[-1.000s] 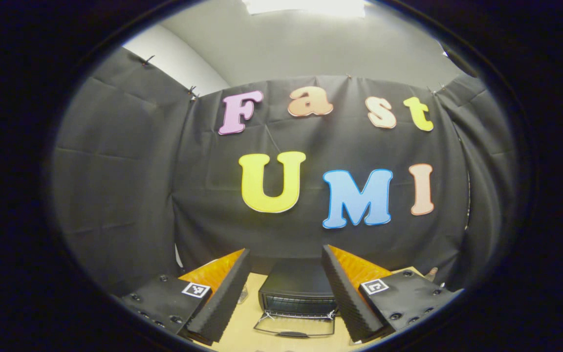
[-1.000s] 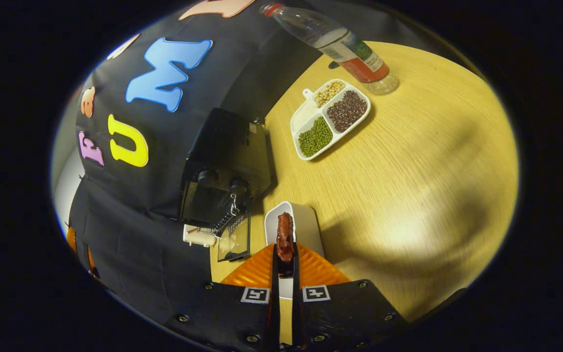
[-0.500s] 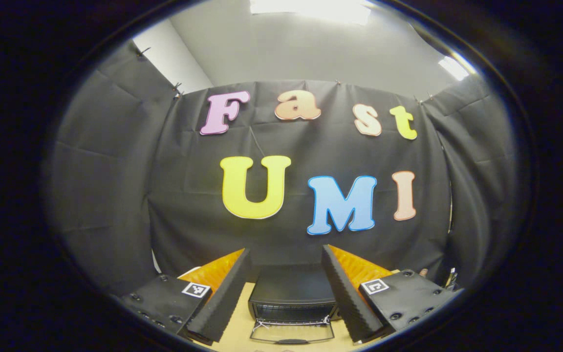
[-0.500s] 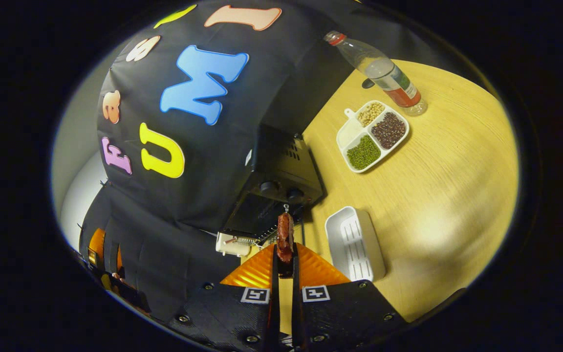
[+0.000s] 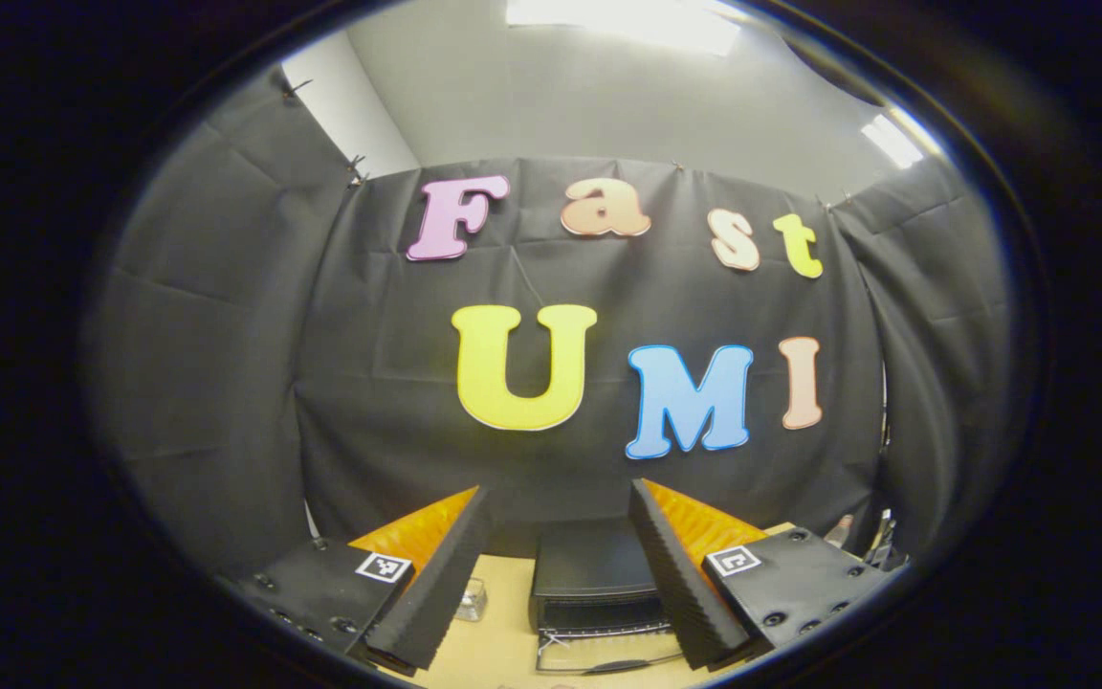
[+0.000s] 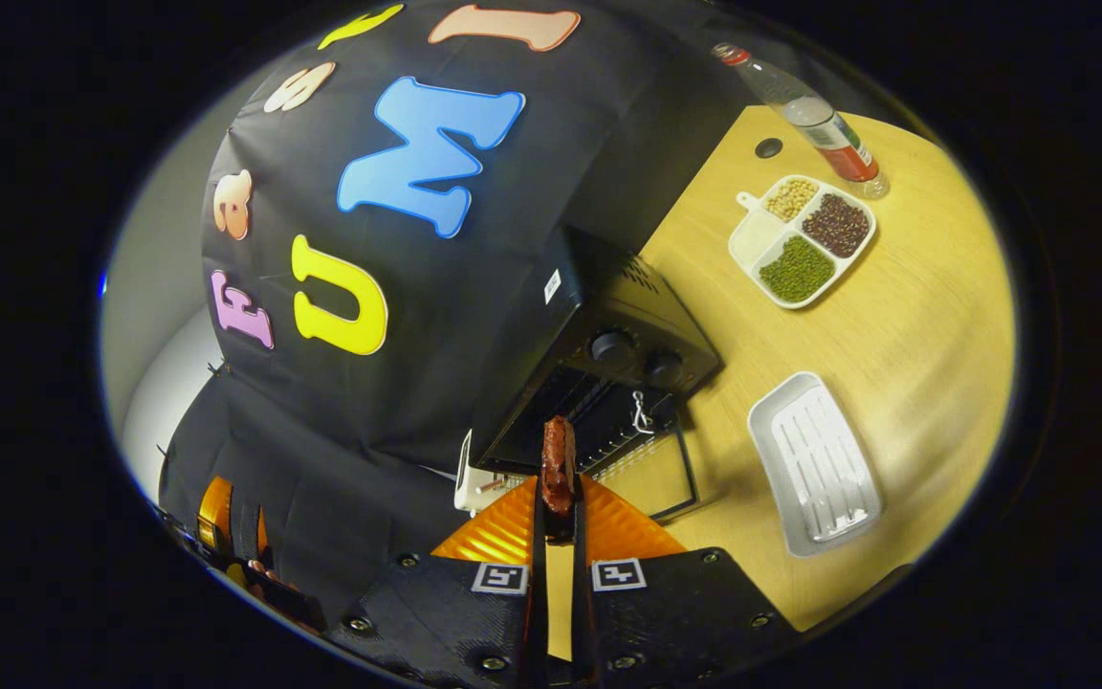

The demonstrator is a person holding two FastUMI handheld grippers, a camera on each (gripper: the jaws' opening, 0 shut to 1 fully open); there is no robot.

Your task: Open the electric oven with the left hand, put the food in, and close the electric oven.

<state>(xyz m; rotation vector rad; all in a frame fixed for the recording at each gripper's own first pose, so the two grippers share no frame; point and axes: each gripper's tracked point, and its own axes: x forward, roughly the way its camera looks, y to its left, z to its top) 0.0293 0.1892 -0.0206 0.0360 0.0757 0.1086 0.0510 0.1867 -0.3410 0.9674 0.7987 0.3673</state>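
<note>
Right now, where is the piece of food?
In the right gripper view, the food is clamped in the right gripper, just before the open oven.

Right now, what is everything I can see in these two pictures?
Oven: one, black, at the table's back edge against the cloth wall, door folded down open.
Meat piece: one, reddish-brown, pinched in the right gripper, in front of the oven opening.
White tray: one, ribbed, nothing on it, right of the oven.
Divided dish: one, white, holding green, dark and pale beans.
Bottle: one, clear, red cap, behind the dish.
Table: one, light wood.
Left gripper: open, facing the oven.
Right gripper: shut on the meat.
</note>
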